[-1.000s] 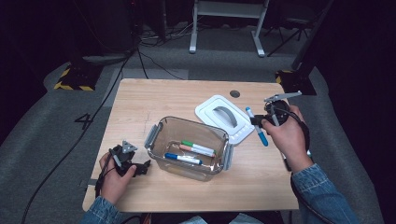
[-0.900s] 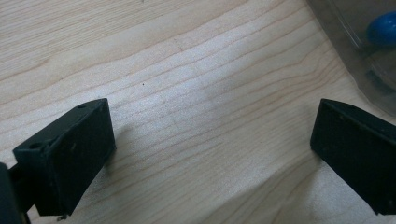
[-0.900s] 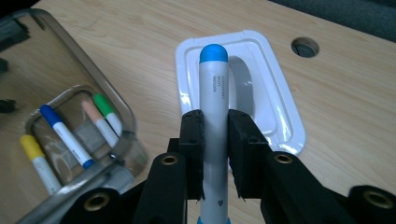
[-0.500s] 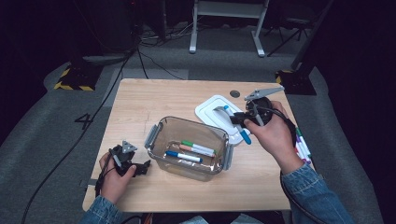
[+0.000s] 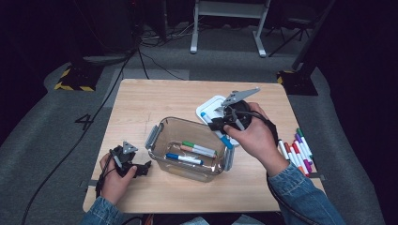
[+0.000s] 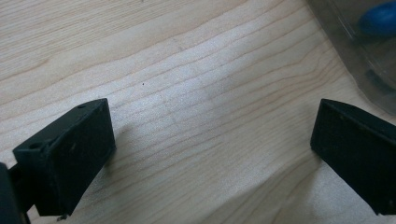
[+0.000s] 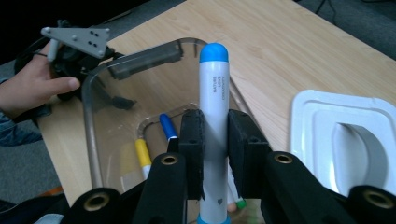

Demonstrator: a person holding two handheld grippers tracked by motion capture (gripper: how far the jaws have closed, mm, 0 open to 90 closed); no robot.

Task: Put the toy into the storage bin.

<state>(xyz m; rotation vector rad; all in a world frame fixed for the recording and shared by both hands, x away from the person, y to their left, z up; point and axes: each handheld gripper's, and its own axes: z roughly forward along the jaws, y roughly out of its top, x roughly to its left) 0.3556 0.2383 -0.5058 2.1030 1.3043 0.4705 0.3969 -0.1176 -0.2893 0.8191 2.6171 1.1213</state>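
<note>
High view: the right hand-held gripper (image 5: pixel 220 123) carries a blue-capped marker (image 5: pixel 217 131) above the far right corner of the clear container (image 5: pixel 162 133), just before the white lid (image 5: pixel 212 102). The left hand-held gripper (image 5: pixel 141 168) rests on the table (image 5: pixel 141 103), left of the container.

Left gripper view: its jaws stand spread wide over bare wood, pinching nothing.

Right gripper view: both pads press the marker's (image 7: pixel 214 121) white barrel, blue cap pointing away over the container (image 7: pixel 93 112).

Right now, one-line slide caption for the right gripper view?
Right gripper clamps a blue-capped marker upright above the clear container, white lid alongside.
</note>
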